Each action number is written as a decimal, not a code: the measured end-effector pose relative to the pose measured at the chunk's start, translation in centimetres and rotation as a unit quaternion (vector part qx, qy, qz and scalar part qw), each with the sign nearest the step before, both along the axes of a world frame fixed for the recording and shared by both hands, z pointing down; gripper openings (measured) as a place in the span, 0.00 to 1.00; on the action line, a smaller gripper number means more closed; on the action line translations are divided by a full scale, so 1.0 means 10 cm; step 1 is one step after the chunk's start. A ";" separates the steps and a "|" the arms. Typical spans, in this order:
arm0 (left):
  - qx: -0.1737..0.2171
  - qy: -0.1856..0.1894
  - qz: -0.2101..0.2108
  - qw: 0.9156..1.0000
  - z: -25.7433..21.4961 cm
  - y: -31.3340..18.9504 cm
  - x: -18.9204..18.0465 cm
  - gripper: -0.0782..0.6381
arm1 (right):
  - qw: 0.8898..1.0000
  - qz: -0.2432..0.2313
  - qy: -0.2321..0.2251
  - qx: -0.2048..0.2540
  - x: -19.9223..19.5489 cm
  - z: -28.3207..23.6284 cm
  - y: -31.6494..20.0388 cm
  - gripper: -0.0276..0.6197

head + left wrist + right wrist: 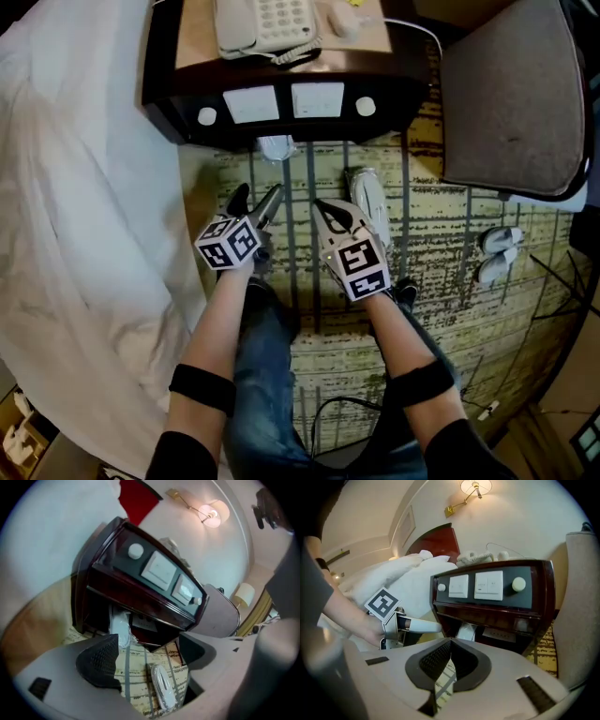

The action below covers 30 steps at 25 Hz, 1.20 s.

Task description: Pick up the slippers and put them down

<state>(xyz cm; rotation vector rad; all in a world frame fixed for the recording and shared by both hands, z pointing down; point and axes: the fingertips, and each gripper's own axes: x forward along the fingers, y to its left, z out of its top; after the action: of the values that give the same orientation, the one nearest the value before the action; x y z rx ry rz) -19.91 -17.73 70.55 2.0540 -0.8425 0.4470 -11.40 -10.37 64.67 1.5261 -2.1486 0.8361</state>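
Before the nightstand [403, 94], holding both grippers low over the carpet [441, 234], beside the white slipper [370, 192] lying just in front of it. Carrying the left gripper [258, 199] wide open and empty, the right gripper [323, 208] fully closed on nothing. Recommending: lining the open jaws across the slipper's upper, lowering squarely, closing only after straddling it. Noting from the left gripper view a wrapped packet [119, 623] tucked under the nightstand, showing only its end from the head view. Noting from the head view alone a second pair of slippers [497, 253] well right of the nightstand.
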 end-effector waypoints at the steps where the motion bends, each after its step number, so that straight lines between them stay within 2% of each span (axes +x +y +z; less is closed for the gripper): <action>1: -0.007 0.010 -0.010 1.000 0.18 -0.06 -0.01 0.68 | 1.000 0.001 -0.001 0.000 -0.01 0.17 -0.03 0.05; 6: -0.042 0.042 -0.047 0.997 1.05 -0.36 0.03 0.70 | 1.000 0.003 -0.007 0.006 -0.04 0.83 -0.19 0.05; 11: -0.059 0.047 -0.036 0.997 1.65 -0.56 0.09 0.74 | 1.000 0.007 -0.017 0.011 -0.08 1.28 -0.24 0.05; 15: -0.076 0.069 -0.027 0.994 1.93 -0.69 0.20 0.74 | 1.000 0.012 -0.023 0.016 -0.08 1.51 -0.25 0.05; 20: -0.107 0.131 0.013 0.986 2.04 -0.79 0.37 0.74 | 0.999 0.011 -0.027 0.016 -0.06 1.73 -0.26 0.05; 22: -0.113 0.144 0.030 0.983 2.05 -0.81 0.43 0.74 | 0.999 0.014 -0.029 0.015 -0.04 1.80 -0.26 0.05; 23: -0.115 0.146 0.037 0.982 2.06 -0.80 0.45 0.71 | 0.999 0.016 -0.030 0.013 -0.04 1.83 -0.24 0.05; 24: -0.118 0.148 0.040 0.981 2.08 -0.79 0.45 0.64 | 0.999 0.017 -0.031 0.011 -0.04 1.86 -0.22 0.05; 27: -0.128 0.164 0.044 0.977 2.08 -0.78 0.43 0.35 | 0.999 0.015 -0.033 0.003 -0.07 1.92 -0.15 0.05; 28: -0.128 0.173 0.049 0.975 2.06 -0.78 0.43 0.30 | 0.999 0.013 -0.034 0.001 -0.09 1.93 -0.13 0.05; 30: -0.121 0.186 0.059 0.973 2.02 -0.76 0.43 0.26 | 0.999 0.010 -0.036 0.000 -0.10 1.93 -0.10 0.05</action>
<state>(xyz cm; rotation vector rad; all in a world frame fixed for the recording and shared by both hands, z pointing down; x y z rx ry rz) -15.63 -25.36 90.71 1.8846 -0.4202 0.2038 -12.40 -11.42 84.00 1.5422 -2.1874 0.9093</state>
